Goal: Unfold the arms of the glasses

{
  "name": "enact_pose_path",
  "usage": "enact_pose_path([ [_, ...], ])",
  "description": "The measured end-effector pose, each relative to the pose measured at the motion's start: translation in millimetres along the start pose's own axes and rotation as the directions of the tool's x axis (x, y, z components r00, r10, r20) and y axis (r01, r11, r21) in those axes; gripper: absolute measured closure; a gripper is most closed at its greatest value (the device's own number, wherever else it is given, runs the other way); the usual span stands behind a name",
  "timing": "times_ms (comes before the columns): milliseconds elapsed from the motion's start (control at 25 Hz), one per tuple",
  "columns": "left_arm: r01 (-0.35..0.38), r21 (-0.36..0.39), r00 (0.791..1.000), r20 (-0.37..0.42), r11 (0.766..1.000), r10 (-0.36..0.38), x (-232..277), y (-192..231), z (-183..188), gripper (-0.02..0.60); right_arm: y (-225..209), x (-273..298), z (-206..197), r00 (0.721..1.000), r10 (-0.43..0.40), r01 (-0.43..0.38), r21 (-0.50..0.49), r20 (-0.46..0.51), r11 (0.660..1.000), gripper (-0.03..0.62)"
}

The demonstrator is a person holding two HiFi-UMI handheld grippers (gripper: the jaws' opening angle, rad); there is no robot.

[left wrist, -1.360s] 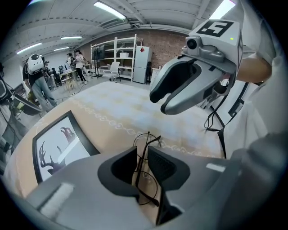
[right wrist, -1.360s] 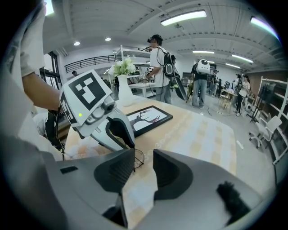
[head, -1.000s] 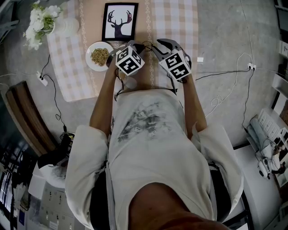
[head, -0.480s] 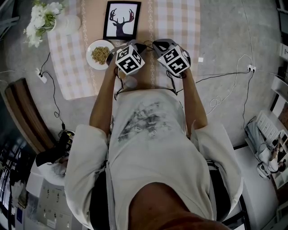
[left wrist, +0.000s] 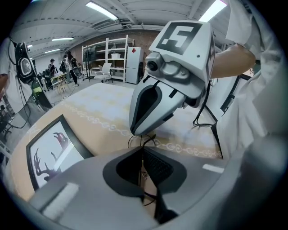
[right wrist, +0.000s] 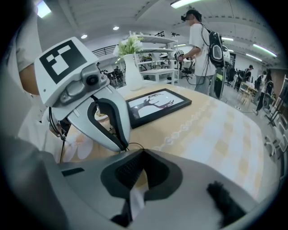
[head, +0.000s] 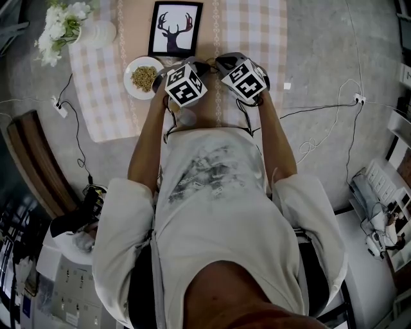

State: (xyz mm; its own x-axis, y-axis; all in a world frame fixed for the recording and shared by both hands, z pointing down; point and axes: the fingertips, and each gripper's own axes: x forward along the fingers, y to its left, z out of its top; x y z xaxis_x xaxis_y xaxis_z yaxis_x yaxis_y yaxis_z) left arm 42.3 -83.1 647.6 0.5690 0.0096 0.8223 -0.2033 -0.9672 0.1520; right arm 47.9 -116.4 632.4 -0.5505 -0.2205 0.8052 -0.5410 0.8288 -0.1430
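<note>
Over the checked tablecloth (head: pixel 103 96), grippers tip to tip.
Left gripper (left wrist: pixel 143 149) jaws clamp the thin wire of the glasses (left wrist: pixel 143 143); right gripper (right wrist: pixel 143 151) jaws are closed on that wire too.

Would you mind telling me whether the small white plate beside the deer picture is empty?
No, the white plate holds a heap of brownish, grain-like food in the head view.

Open lab hall: metal shelving (left wrist: pixel 96 54), ceiling strip lights (left wrist: pixel 101 10).

Framed deer print (head: pixel 175 29) near plate (head: pixel 129 69) of possibly grain; white flowers (head: pixel 56 29) far left.
</note>
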Motion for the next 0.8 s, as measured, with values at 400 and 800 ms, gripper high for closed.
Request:
enact_pose_path([
  [400, -0.009, -0.004, 1.000, 0.022, 1.000, 0.009, -2, 0, 3, 0.566, 1, 9, -1, 0.997, 0.060, -0.062, -0.032, -0.051, 0.998, 0.577],
  [800, -0.029, -0.008, 0.998, 0.057, 1.000, 0.029, -10, 1, 7, 0.568, 3, 10, 0, 0.997, 0.048, -0.049, -0.023, -0.067, 0.999, 0.577],
])
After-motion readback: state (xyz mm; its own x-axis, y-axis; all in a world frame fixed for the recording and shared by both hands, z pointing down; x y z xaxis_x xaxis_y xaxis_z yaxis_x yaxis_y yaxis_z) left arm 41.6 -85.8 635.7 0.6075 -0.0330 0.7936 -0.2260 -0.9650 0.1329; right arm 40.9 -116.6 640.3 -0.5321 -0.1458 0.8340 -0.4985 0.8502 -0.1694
